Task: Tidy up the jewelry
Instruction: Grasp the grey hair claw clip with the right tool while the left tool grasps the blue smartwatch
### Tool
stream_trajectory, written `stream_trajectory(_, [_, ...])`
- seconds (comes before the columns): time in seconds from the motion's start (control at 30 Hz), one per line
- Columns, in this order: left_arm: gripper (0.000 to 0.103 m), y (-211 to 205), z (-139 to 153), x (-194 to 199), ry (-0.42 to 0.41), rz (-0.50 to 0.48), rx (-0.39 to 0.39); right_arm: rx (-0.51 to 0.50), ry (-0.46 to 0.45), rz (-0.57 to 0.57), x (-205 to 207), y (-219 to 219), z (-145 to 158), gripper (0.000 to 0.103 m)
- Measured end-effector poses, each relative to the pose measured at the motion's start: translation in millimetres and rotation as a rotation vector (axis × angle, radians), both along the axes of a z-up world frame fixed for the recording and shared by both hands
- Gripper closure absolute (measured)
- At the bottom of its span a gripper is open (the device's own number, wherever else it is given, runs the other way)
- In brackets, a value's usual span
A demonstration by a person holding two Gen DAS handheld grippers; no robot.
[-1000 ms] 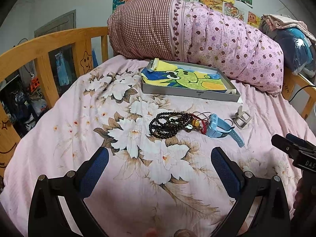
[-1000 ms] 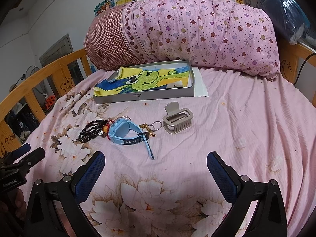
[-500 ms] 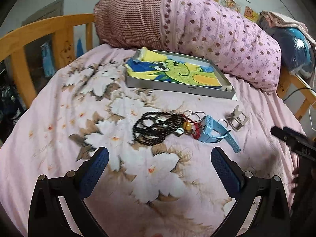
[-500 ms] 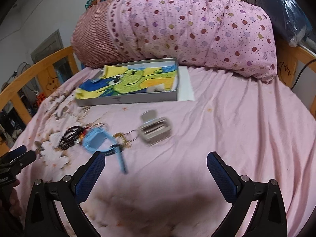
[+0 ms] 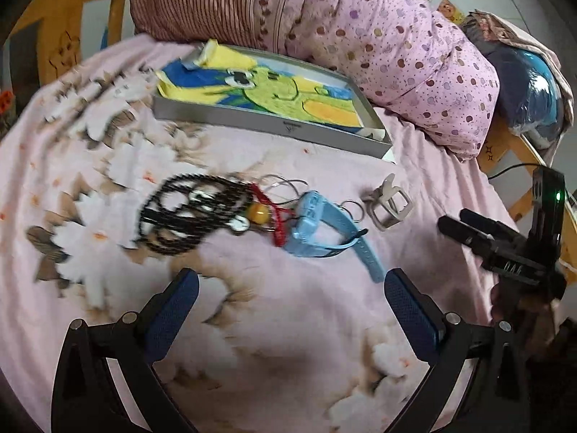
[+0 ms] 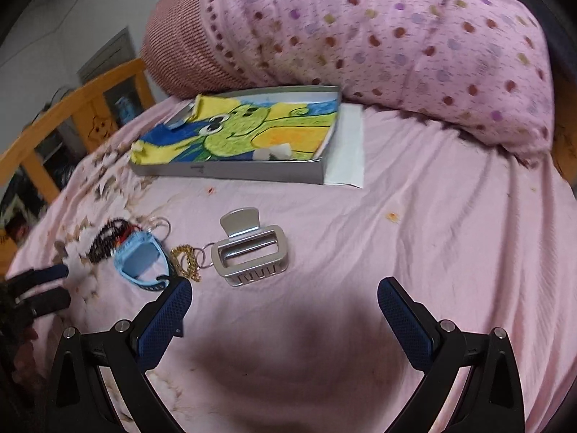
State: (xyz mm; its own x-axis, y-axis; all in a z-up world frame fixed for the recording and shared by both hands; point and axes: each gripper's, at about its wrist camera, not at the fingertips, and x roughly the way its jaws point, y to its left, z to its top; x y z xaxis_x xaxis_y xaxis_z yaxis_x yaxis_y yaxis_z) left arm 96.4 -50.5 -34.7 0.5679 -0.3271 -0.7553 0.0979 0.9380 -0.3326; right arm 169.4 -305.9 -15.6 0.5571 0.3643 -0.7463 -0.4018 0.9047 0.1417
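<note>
Right wrist view: fingers apart, both grippers; hair claw between them and grey box.

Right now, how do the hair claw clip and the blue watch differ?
The hair claw clip is matte silver and rigid; the blue watch is light blue with a flexible strap. The clip lies alone; the watch touches the black bead strings. Both lie on the bedsheet, ungripped.

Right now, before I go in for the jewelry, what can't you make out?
- Black bead strands: motion-blurred in the left wrist view; count unclear.
- Gold chain: small, partly behind the blue watch in the right wrist view.
- Tray printing: too small.
</note>
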Motion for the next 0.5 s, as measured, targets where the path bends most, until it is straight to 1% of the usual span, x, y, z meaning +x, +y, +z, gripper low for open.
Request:
stream_trajectory(0.07, [0.007,-2,-3,8,0.032,0.014,-0.022,-0.007,-0.007,0.032,3,3,-4,0.0])
stream_trajectory(0.17, [0.011,-3,-8,20,0.083,0.045,-0.068,0.011,-0.001,0.053,8,4,-11,0.0])
stream_trajectory(0.27, [0.019,-4,-14,30,0.114,0.078,-0.091,0.027,0.01,0.065,15,7,-19,0.0])
stream_trajectory(0.33, [0.034,-6,-18,34,0.124,0.093,-0.074,0.039,0.015,0.08,19,9,-22,0.0])
stream_trajectory(0.37, [0.038,-7,-20,36,0.135,0.098,-0.063,0.043,0.013,0.084,21,11,-24,0.0])
stream_trajectory(0.4, [0.043,-7,-22,38,0.145,0.108,-0.056,0.046,0.009,0.086,23,12,-25,0.0])
stream_trajectory(0.43, [0.045,-7,-24,40,0.152,0.116,-0.053,0.049,0.008,0.087,25,14,-25,0.001])
stream_trajectory(0.5, [0.045,-5,-27,43,0.156,0.132,-0.067,0.062,0.009,0.092,30,16,-27,0.003])
